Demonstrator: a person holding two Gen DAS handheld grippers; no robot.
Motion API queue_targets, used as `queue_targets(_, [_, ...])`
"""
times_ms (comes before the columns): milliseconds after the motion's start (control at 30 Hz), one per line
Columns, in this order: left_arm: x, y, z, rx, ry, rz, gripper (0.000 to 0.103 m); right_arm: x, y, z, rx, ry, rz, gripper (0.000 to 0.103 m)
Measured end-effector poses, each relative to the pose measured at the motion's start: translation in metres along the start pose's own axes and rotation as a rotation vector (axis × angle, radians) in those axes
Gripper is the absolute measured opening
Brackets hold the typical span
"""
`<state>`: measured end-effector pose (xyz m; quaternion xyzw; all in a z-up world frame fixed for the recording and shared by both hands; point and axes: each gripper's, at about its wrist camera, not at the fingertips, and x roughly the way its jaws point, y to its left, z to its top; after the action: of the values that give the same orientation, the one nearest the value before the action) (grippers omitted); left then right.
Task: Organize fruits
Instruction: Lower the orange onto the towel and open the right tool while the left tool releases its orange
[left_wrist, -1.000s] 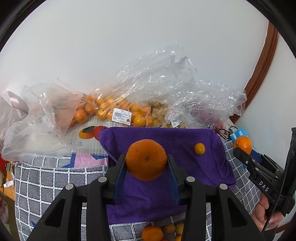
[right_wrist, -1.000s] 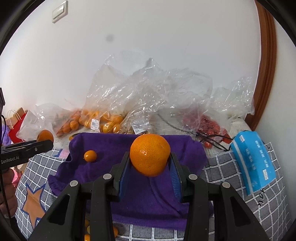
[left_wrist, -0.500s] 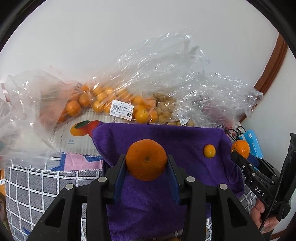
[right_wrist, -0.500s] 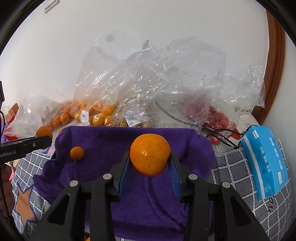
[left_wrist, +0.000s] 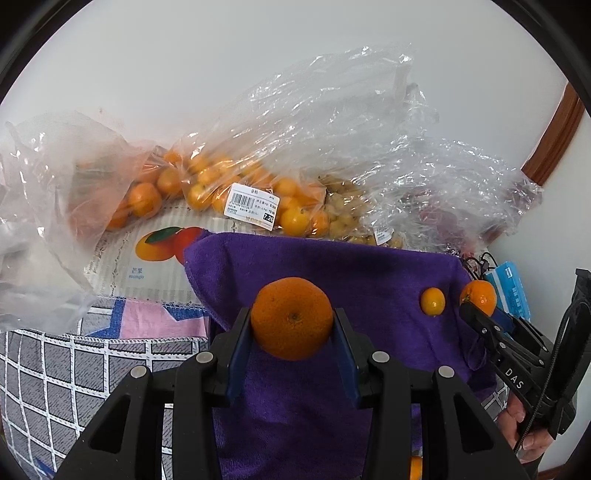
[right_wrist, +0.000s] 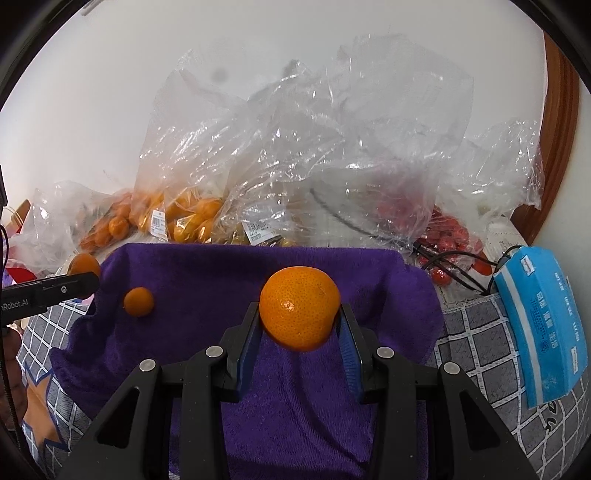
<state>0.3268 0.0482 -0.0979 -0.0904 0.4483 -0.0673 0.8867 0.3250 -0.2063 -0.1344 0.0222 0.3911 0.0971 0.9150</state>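
Observation:
My left gripper (left_wrist: 292, 325) is shut on a dull orange mandarin (left_wrist: 291, 312) and holds it over the purple towel (left_wrist: 332, 266). My right gripper (right_wrist: 299, 321) is shut on a brighter mandarin (right_wrist: 299, 306) over the same towel (right_wrist: 221, 280). A small kumquat (left_wrist: 433, 301) lies on the towel, also in the right wrist view (right_wrist: 138, 302). The right gripper with its mandarin (left_wrist: 479, 295) shows at the right of the left wrist view. The left gripper's finger (right_wrist: 48, 291) shows at the left of the right wrist view.
Clear plastic bags of oranges and kumquats (left_wrist: 236, 188) and of red fruit (right_wrist: 443, 229) lie against the wall behind the towel. A mango-printed box (left_wrist: 147, 254) sits back left. A blue tissue pack (right_wrist: 539, 325) lies right on the checked cloth (left_wrist: 55, 376).
Both grippers, each still holding its mandarin, have moved forward and closer to the towel and the bags; the kumquat has not moved on the towel.

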Motion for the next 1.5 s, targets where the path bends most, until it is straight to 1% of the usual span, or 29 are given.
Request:
queue_targets(333, [0.018,0.002,-0.01,0.0,0.053,0.003,0.04,0.018,-0.003,-0.012,0.007,0.051,0.0,0.04])
queue_targets(700, [0.03,-0.003,-0.024,0.041,0.101,0.022,0.04,0.034,-0.003,-0.028,-0.007,0.114,-0.004,0.04])
queue_targets(800, [0.033,-0.001,-0.027,0.036,0.118,0.027,0.04,0.038,-0.004,-0.033,-0.004,0.138,-0.011,0.04])
queue_targets(867, [0.034,0.0,-0.028,0.032,0.123,0.029,0.04,0.039,-0.004,-0.035,-0.003,0.137,-0.012,0.04])
queue_targets(1033, [0.039,0.003,-0.03,0.017,0.146,0.028,0.04,0.037,-0.004,-0.037,-0.008,0.14,-0.021,0.042])
queue_targets(1100, [0.039,0.003,-0.031,0.018,0.145,0.029,0.04,0.034,-0.004,-0.038,-0.006,0.139,-0.023,0.048])
queue_targets(1133, [0.038,0.002,-0.032,0.022,0.145,0.032,0.04,0.031,-0.004,-0.039,-0.006,0.136,-0.024,0.05])
queue_targets(1300, [0.032,-0.001,-0.031,0.019,0.145,0.028,0.041,0.016,-0.003,-0.042,-0.003,0.122,-0.042,0.052])
queue_targets(1333, [0.028,-0.002,-0.031,0.019,0.135,0.024,0.042,0.012,-0.003,-0.043,-0.002,0.117,-0.045,0.052])
queue_targets(1367, [0.024,-0.002,-0.031,0.019,0.128,0.022,0.047,0.007,-0.002,-0.044,0.0,0.111,-0.047,0.052])
queue_targets(1400, [0.019,-0.002,-0.031,0.021,0.118,0.023,0.049,0.003,-0.001,-0.045,0.002,0.108,-0.047,0.053])
queue_targets(1500, [0.005,-0.003,-0.031,0.025,0.096,0.025,0.05,-0.01,0.0,-0.047,0.007,0.098,-0.047,0.054])
